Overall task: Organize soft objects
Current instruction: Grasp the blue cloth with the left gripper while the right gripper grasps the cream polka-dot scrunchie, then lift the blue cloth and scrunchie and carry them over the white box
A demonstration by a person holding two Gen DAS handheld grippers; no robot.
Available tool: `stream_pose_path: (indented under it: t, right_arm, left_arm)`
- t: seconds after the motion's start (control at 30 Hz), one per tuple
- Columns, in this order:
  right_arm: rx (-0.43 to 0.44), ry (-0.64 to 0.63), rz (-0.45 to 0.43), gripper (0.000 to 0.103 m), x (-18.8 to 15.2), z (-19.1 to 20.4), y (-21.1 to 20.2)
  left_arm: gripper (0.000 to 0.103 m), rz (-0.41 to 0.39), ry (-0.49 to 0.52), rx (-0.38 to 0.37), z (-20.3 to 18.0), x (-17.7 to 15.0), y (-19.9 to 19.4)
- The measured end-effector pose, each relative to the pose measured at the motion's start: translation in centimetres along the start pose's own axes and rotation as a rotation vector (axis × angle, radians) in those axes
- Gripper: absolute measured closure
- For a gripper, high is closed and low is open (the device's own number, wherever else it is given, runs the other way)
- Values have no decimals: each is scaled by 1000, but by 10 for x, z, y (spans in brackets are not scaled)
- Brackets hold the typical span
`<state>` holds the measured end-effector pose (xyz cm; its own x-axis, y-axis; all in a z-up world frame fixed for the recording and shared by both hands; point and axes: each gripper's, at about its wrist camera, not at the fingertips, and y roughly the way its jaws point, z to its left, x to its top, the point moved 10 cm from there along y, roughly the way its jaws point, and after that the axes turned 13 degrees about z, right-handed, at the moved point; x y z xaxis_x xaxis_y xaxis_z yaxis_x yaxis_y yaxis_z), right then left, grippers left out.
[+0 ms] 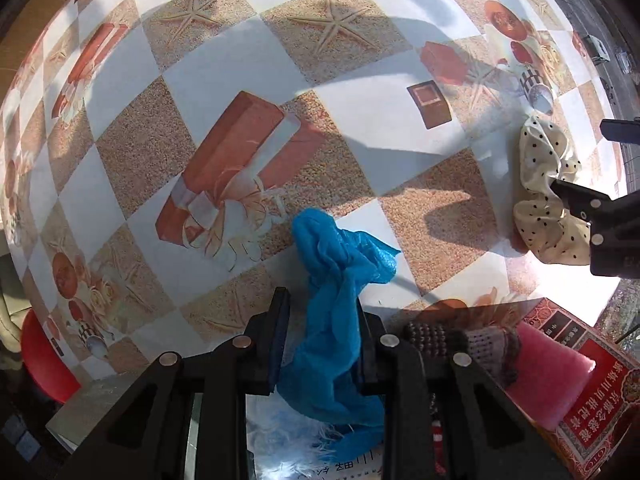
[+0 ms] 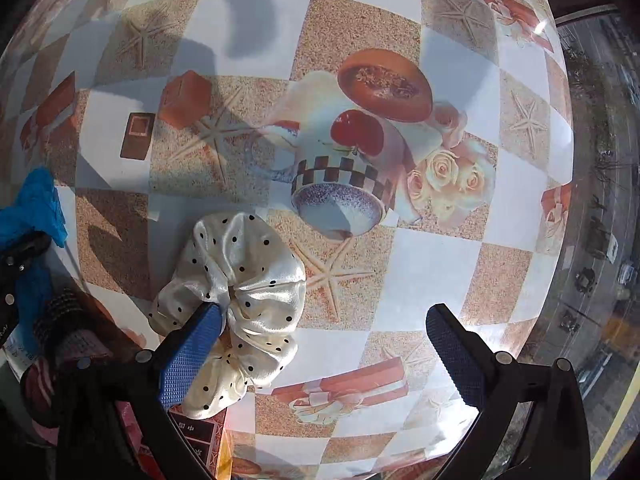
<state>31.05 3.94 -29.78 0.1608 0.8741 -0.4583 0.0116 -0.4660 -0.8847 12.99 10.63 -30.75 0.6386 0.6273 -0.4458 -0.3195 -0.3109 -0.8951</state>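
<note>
My left gripper (image 1: pixel 322 304) is shut on a crumpled blue cloth (image 1: pixel 340 292), which hangs between the pads over the table's near edge. The cloth also shows at the left edge of the right wrist view (image 2: pixel 36 204). A cream polka-dot scrunchie (image 2: pixel 240 288) lies on the patterned tablecloth (image 2: pixel 432 264). My right gripper (image 2: pixel 324 316) is open; its left fingertip (image 2: pixel 208 320) sits in the scrunchie's centre hole, its right finger stands clear to the right. In the left wrist view the scrunchie (image 1: pixel 548 184) lies at far right with the right gripper's finger on it.
A red printed box (image 1: pixel 576 384) at the near right holds a pink foam piece (image 1: pixel 548 364) and a dark beaded and knitted item (image 1: pixel 452 340). A red stool (image 1: pixel 44 360) stands below the table's left edge. The table's right edge drops to a street view.
</note>
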Motion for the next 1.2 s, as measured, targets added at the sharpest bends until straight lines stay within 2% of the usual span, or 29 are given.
stream_pose_path:
  t: [0.07,0.13,0.17,0.33,0.4,0.47,0.5,0.53,0.57,0.6,0.63,0.83,1.0,1.07,1.2]
  right_arm:
    - [161,51,-33,0,-5,-9,-7]
    - [331,45,-49,0,-11,1,-13]
    - [354,29,-50,0,-11,6,-14]
    - [223,-21,-45,0,-6,26,6]
    - [201,-17,-36,0,-7,29,12]
    - [188,-5,-39,11,-11,26,15]
    - [180,-3,-46,15,-14,25,14]
    - [171,-2,-56,29,-18,26,12]
    - [168,-1,-72,52,-20,22,9]
    - [181,1,-87,66,-22,20,5]
    - [223,6,-89,75,-23,16,1]
    - [354,118,-201,75,-39,-14,-29]
    - [406,192,-287,75,-61,-43,-65]
    - [417,210,-315,75,-70,-33,-81]
    - [441,228,-355,75,-78,-17,-110]
  left_arm:
    - [60,-3,12,9,6,-2,0]
    - [55,0,20,25,7,-1,1]
    - [55,3,21,25,6,0,1]
    - [57,11,15,34,9,1,1]
    - [72,11,15,24,4,5,-3]
    - [90,-2,21,18,3,0,-3]
    - [91,-16,26,19,2,-1,-5]
    - [91,-33,28,19,1,-2,-8]
    - [92,-58,26,22,-6,-5,-11]
    - [92,-86,20,22,-2,-7,-21]
    - [92,-117,13,17,-2,-7,-28]
    - [92,-313,-52,-20,1,-22,-88]
    - [92,-431,-78,-35,-7,-34,-136]
    - [92,-459,-83,-30,-10,-40,-151]
    - [92,-511,-86,-24,0,-49,-158]
